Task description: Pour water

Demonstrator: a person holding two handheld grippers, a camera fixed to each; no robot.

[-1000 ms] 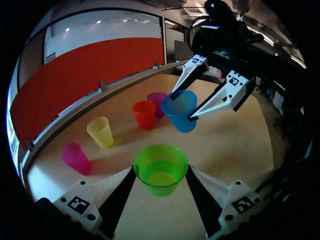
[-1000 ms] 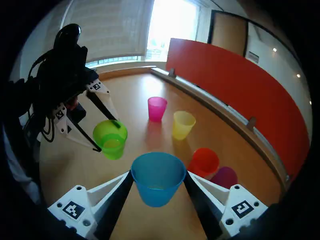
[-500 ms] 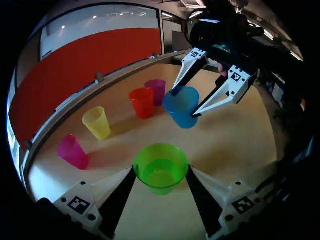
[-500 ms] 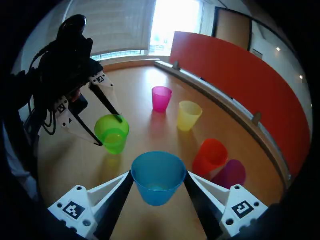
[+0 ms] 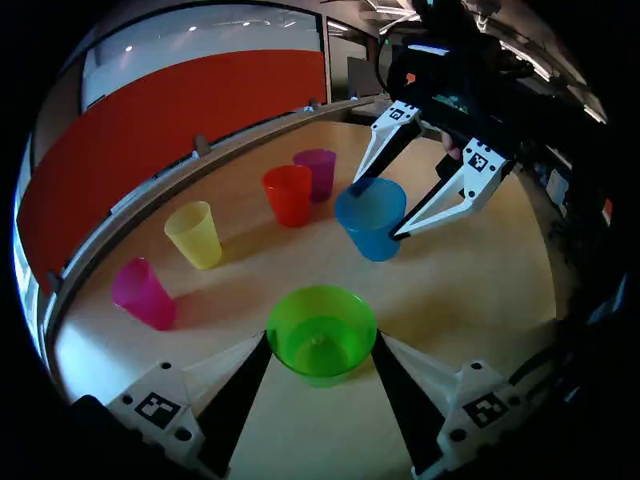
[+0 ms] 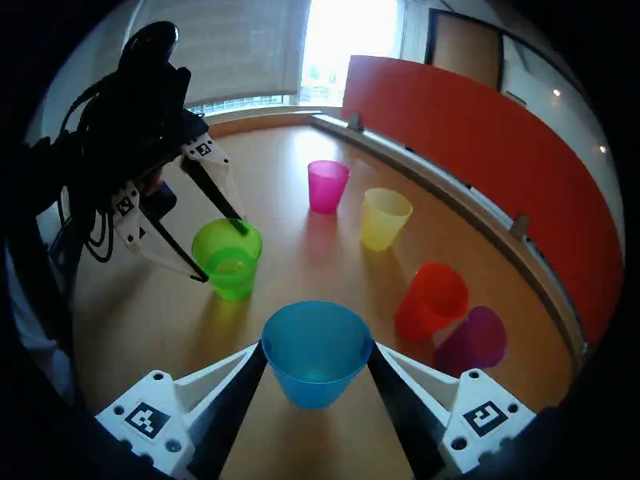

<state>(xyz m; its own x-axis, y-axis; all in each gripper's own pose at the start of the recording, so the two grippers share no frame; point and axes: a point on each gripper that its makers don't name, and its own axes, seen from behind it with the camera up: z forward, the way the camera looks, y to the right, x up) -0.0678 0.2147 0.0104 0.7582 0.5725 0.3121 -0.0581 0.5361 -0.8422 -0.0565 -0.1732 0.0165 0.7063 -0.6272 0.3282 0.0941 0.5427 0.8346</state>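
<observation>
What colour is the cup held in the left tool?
Green. The green cup shows best in the left gripper view.

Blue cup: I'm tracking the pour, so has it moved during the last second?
Yes. In the left gripper view the blue cup has sunk lower against the red cup.

Both cameras sit close above the light wooden tabletop (image 5: pixel 480 272), tilted downward and facing each other, so both views share its middle.

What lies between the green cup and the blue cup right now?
Nothing but bare wooden tabletop separates the green cup from the blue cup, seen in the left gripper view.
</observation>
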